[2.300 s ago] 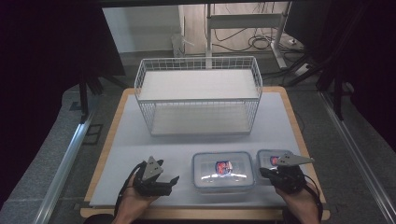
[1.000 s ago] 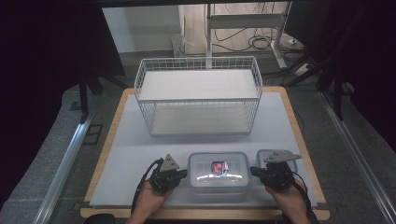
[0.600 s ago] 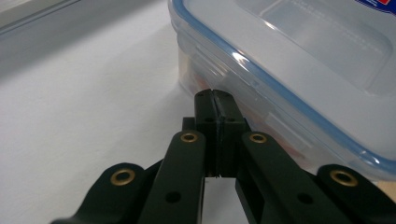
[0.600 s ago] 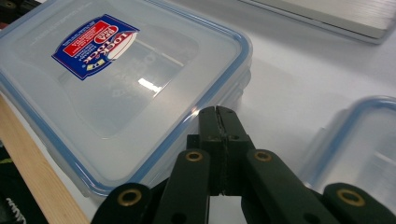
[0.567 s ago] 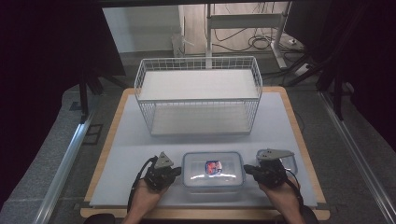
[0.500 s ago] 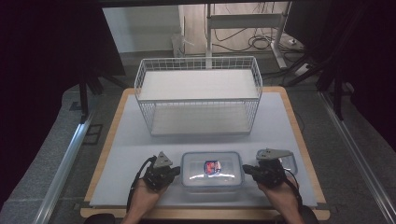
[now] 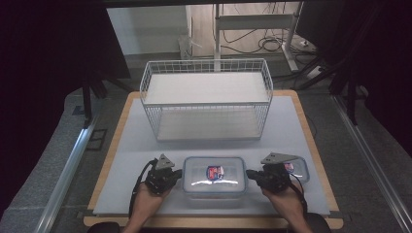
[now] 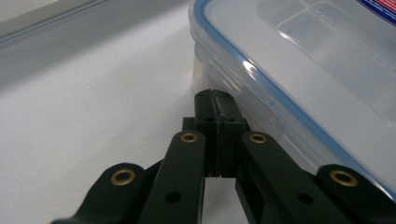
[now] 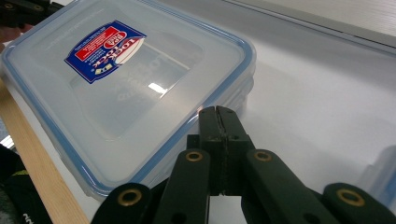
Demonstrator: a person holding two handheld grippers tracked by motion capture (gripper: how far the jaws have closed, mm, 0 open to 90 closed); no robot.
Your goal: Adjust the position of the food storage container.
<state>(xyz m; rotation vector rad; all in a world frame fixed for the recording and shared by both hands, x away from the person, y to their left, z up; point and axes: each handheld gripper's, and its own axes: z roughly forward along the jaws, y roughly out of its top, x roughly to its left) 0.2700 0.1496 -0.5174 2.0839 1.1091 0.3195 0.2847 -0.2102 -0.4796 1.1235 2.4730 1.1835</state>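
To lift or slide the big clear box [image 7: 214,175] well, both sides should press inward evenly and low, keeping the lid level. The left gripper [image 7: 173,174], at the box's nine o'clock end, has its jaws fully closed, tips touching the box wall under the rim. The box sits at the worktop's [image 7: 141,145] six o'clock edge. The right gripper [image 7: 250,174], at three o'clock, is likewise closed, nosed against the rim.
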